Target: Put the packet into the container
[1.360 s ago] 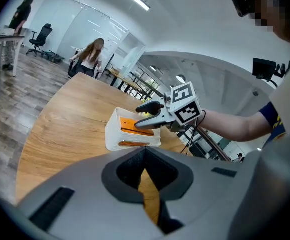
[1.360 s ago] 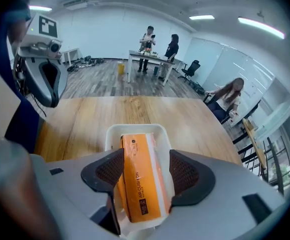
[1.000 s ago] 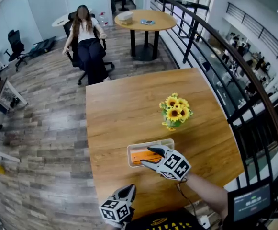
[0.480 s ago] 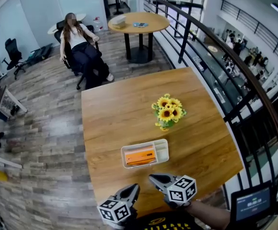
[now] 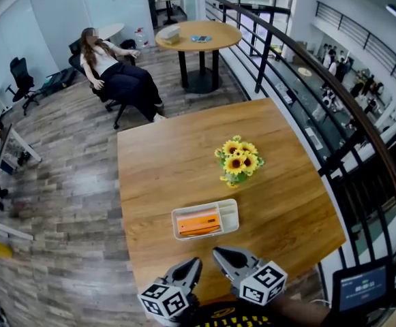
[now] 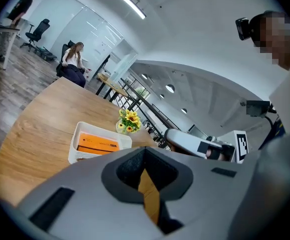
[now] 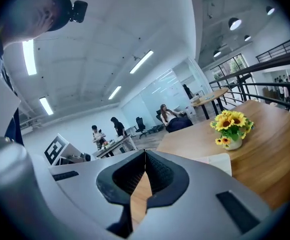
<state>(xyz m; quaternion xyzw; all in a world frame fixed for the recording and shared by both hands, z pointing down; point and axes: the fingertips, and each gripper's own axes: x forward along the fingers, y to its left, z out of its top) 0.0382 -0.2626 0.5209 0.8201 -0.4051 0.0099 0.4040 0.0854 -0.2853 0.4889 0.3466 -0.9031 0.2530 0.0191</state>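
An orange packet (image 5: 199, 224) lies flat inside the white rectangular container (image 5: 230, 216) on the wooden table (image 5: 163, 162); the left gripper view shows the packet (image 6: 98, 143) in the container (image 6: 75, 143) too. Both grippers hover at the table's near edge, apart from the container. My left gripper (image 5: 192, 265) is shut with nothing between its jaws. My right gripper (image 5: 219, 253) is also shut and empty. In the right gripper view only a corner of the container (image 7: 219, 162) shows past the jaws.
A small pot of yellow sunflowers (image 5: 238, 159) stands on the table beyond the container. A black railing (image 5: 334, 107) runs along the right. A person sits in an office chair (image 5: 109, 73) on the floor far behind, near a round table (image 5: 198, 36).
My right gripper left the packet lying in the container, drew back to the table's near edge and shut. The left gripper stayed put.
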